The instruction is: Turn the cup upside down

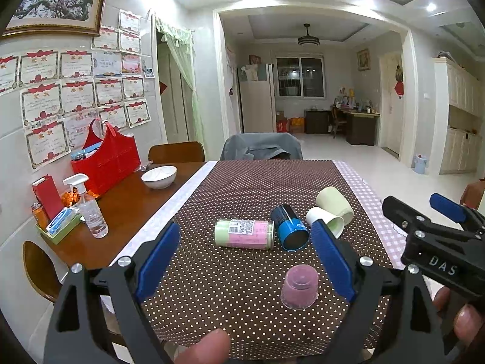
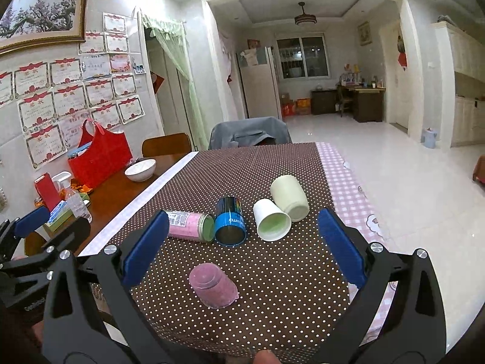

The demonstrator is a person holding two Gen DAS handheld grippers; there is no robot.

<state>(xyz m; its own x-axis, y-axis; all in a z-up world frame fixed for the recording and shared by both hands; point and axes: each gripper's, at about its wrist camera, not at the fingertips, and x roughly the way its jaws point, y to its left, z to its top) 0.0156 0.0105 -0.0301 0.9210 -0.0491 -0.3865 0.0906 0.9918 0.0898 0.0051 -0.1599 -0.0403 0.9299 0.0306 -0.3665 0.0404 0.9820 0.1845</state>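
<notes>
Pink cup stands upside down on the dotted tabletop, nearest the cameras, touching nothing. Left gripper spread wide, empty, above the table. Right gripper likewise wide apart, empty. Behind the cup, lying on their sides: pink-green jar, blue can, white cup, pale green cup.
</notes>
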